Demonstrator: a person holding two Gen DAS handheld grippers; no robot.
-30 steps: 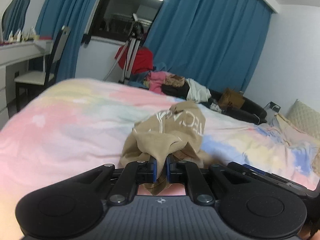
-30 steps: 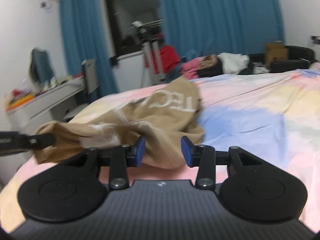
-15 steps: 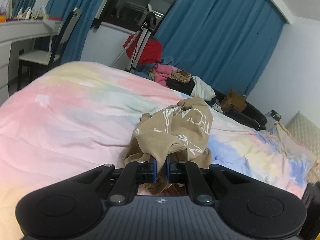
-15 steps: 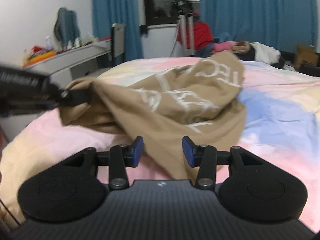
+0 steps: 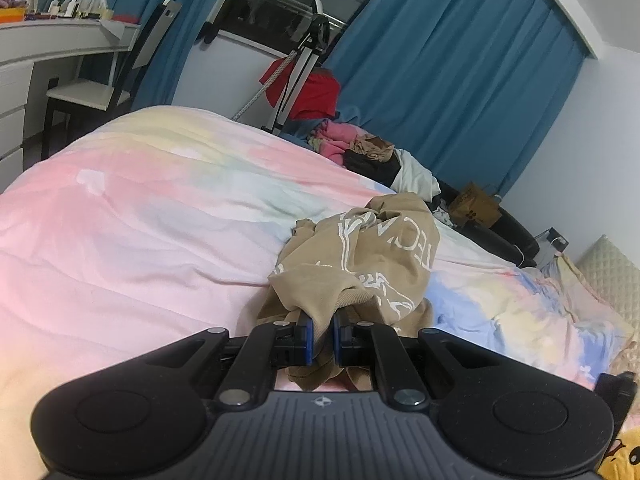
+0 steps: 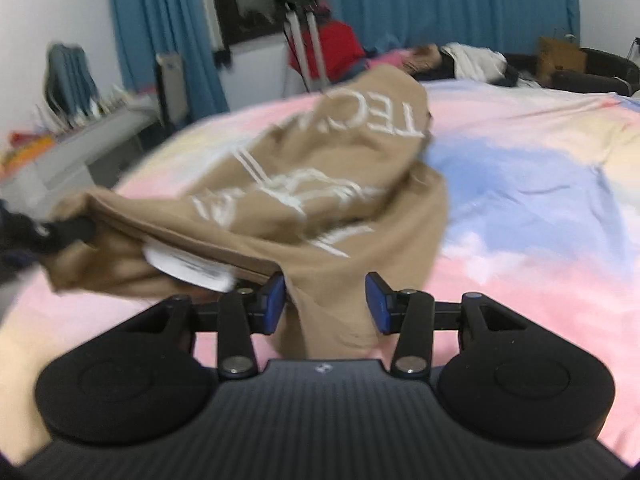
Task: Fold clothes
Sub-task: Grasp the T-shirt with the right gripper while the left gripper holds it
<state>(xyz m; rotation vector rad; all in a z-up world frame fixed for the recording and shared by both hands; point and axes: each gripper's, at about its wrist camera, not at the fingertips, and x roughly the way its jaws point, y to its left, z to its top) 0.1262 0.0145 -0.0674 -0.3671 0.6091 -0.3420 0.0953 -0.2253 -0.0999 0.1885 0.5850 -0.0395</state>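
Observation:
A tan T-shirt (image 5: 372, 256) with white lettering lies bunched on the pastel bedspread (image 5: 140, 216). My left gripper (image 5: 321, 338) is shut on an edge of the shirt and holds it up off the bed. In the right wrist view the shirt (image 6: 320, 184) stretches from the left gripper at the far left (image 6: 60, 228) across to my right gripper (image 6: 325, 306). The right gripper is open, with a fold of the shirt hanging between its blue pads. A white label shows on the shirt's underside.
A pile of clothes (image 5: 360, 152) lies beyond the bed's far edge, with a tripod (image 5: 296, 72) and blue curtains behind it. A white desk and chair (image 5: 88, 80) stand at the left. A pillow (image 5: 612, 272) lies at the right.
The left gripper has lifted and pulled the shirt edge leftward, stretching the shirt. The right gripper has moved in so that the fabric now hangs between its open pads.

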